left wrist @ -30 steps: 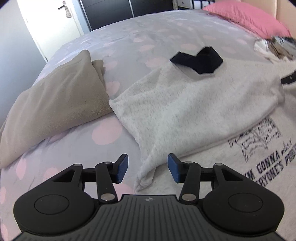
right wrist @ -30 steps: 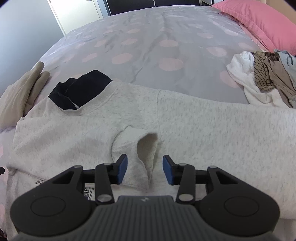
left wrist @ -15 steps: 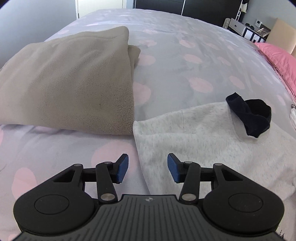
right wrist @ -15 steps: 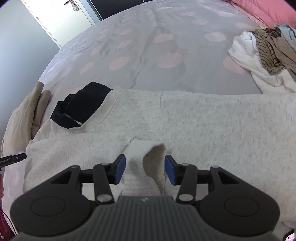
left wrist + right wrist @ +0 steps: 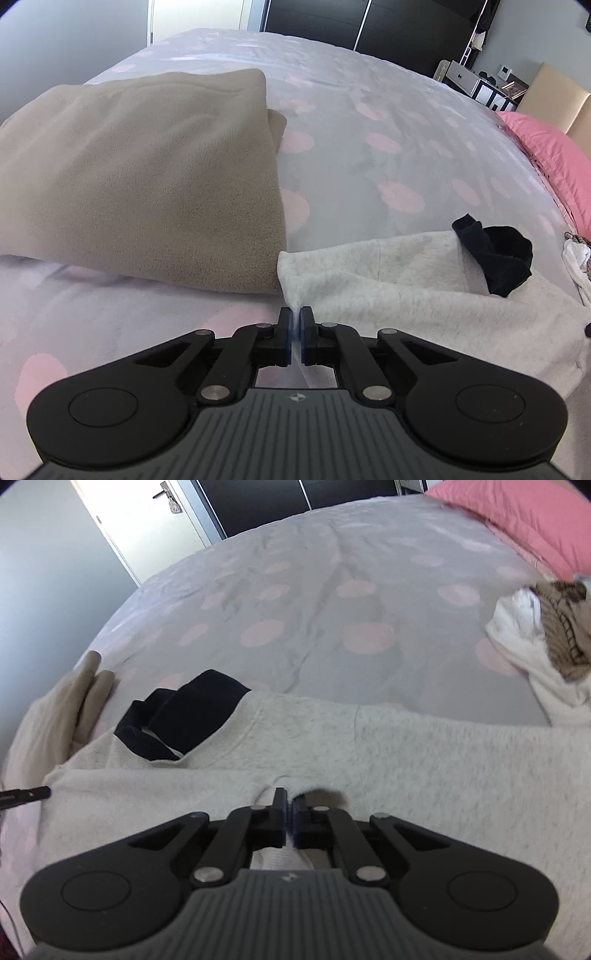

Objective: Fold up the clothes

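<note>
Left of the grey sweatshirt (image 5: 406,291) lies a folded beige fleece (image 5: 140,177), done; our left gripper (image 5: 295,325) is clamped on the sweatshirt's corner; our right gripper (image 5: 289,810) pinches its sleeve cuff (image 5: 306,795); folding has barely begun; beyond it an unfolded clothes pile (image 5: 546,642) waits, cut off.

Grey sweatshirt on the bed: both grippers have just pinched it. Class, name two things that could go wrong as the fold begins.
1. The left gripper holds only the very corner of the grey sweatshirt, so the fabric may slip out when lifted.
2. That corner lies against the folded beige fleece; dragging it could disturb that pile.
3. The right gripper pinches the sleeve cuff, which may bunch rather than fold flat.
</note>
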A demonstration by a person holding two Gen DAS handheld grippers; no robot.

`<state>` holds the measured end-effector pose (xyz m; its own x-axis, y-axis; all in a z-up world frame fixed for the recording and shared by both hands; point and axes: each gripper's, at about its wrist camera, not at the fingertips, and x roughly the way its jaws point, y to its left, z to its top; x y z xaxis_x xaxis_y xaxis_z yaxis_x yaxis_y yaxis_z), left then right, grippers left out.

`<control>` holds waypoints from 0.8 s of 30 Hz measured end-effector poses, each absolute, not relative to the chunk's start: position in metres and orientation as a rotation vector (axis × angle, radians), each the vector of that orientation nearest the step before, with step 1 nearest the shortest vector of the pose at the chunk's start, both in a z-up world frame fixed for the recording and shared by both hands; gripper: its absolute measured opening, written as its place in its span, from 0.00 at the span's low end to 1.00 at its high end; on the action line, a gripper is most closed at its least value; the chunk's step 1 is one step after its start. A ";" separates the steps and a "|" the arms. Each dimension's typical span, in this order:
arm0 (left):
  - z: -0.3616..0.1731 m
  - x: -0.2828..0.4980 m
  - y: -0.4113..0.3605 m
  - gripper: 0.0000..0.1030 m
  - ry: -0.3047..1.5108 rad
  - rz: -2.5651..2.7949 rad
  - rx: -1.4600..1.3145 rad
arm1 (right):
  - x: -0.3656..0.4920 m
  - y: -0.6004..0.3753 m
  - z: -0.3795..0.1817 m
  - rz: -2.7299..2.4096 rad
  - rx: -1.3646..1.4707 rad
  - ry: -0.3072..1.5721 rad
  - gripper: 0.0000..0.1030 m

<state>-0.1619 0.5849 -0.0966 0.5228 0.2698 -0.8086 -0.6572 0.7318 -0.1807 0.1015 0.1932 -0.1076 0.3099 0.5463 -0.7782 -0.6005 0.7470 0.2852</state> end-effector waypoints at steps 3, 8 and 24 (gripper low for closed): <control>-0.111 -0.153 0.584 0.03 0.884 0.594 -0.474 | 0.104 0.198 -0.118 0.712 -0.126 0.994 0.03; -0.131 -0.147 0.580 0.04 0.927 0.613 -0.450 | 0.111 0.200 -0.138 0.684 -0.140 1.045 0.04; -0.055 -0.175 0.516 0.20 0.921 0.675 -0.333 | 0.096 0.154 -0.077 0.624 -0.116 0.930 0.40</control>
